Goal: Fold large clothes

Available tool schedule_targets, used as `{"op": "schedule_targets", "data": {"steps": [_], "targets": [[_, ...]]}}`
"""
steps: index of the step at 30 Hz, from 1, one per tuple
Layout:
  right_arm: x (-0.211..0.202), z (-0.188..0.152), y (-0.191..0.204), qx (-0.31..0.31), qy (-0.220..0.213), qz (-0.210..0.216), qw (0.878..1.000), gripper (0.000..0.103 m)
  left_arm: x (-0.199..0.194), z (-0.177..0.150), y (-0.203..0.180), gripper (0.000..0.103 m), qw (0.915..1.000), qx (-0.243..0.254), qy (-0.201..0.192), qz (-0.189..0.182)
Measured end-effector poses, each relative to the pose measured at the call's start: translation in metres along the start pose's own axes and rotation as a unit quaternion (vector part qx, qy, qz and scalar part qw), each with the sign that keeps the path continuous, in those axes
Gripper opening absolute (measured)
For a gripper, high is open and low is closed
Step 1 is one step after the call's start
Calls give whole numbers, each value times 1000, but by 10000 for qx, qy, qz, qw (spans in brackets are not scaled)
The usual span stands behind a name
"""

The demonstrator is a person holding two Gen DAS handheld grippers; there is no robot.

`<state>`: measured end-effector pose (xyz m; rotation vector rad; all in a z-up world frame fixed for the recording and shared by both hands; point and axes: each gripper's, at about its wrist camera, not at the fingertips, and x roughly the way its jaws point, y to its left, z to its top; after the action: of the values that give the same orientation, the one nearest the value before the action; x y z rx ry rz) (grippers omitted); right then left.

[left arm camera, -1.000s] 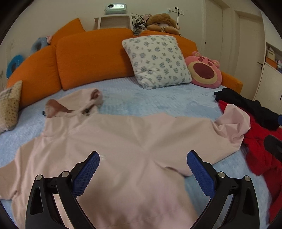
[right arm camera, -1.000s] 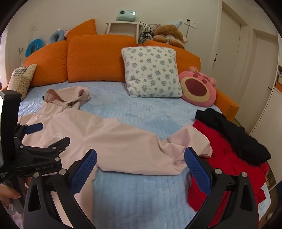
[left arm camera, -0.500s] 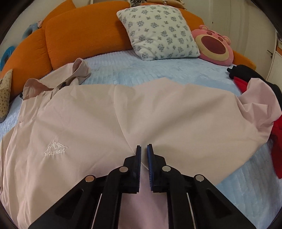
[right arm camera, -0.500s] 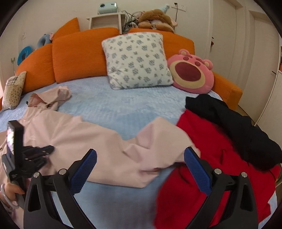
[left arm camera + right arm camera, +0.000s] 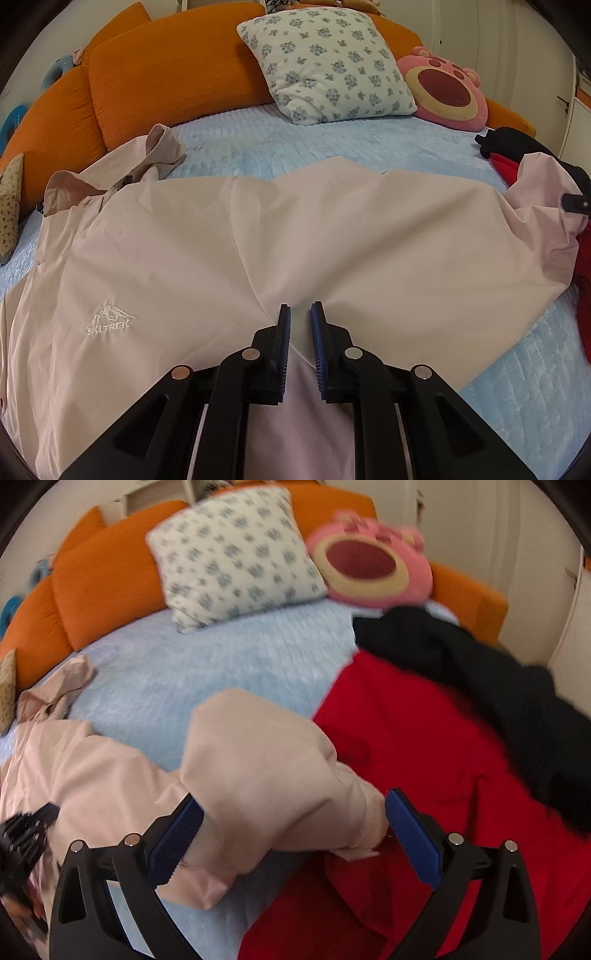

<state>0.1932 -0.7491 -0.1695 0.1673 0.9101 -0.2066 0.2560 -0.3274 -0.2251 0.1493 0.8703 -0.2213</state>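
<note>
Your left tool [image 5: 300, 314] pinches the pink jacket [image 5: 258, 229]; bring the spread right tool [image 5: 293, 814] squarely around the sleeve cuff [image 5: 373, 819] before closing.

Our left gripper [image 5: 300, 314] points steeply down with its blue pads [image 5: 284, 332] drawn close, only a narrow gap left between them. Its jaws have just been closing and have eased a touch wider, pinching a fold of the jacket [image 5: 258, 236]. Our right gripper [image 5: 291, 808] also tilts downward, jaws spread wide, the pads [image 5: 410, 830] standing on either side of the sleeve [image 5: 266, 760] without pressing it. The right view is blurred.
</note>
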Motion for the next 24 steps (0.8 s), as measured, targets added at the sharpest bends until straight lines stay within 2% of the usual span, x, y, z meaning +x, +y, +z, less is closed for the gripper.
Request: {"op": "schedule_targets", "data": {"steps": [1,3,5,11,14,17,21,24], "targets": [[9,0,-2,82,129,6,9999,97,1,1,1,17,10000,-17,3,-27],[21,-2,0,86,268,-96,9996,84,2,1,3,16,9999,-49,27,-94],[27,-7,5,-6,285,-130,9995,55,3,2,4,16,9999,-28,47,-120],[22,-12,21,-194,294,-280,9990,24,4,0,5,16,9999,30,40,-143],[6,-9,26,-176,123,-323,9992,18,8,1,8,15,9997,-50,97,-227],[-13,-1,37,-268,-37,-365,9990,16,9,1,7,15,9997,-40,123,-206],[-45,11,68,-624,-225,-359,9972,15,6,2,12,15,9993,-159,179,-296],[-72,25,113,-1069,-454,-311,9927,14,-1,2,20,15,9980,-345,262,-463]]}}
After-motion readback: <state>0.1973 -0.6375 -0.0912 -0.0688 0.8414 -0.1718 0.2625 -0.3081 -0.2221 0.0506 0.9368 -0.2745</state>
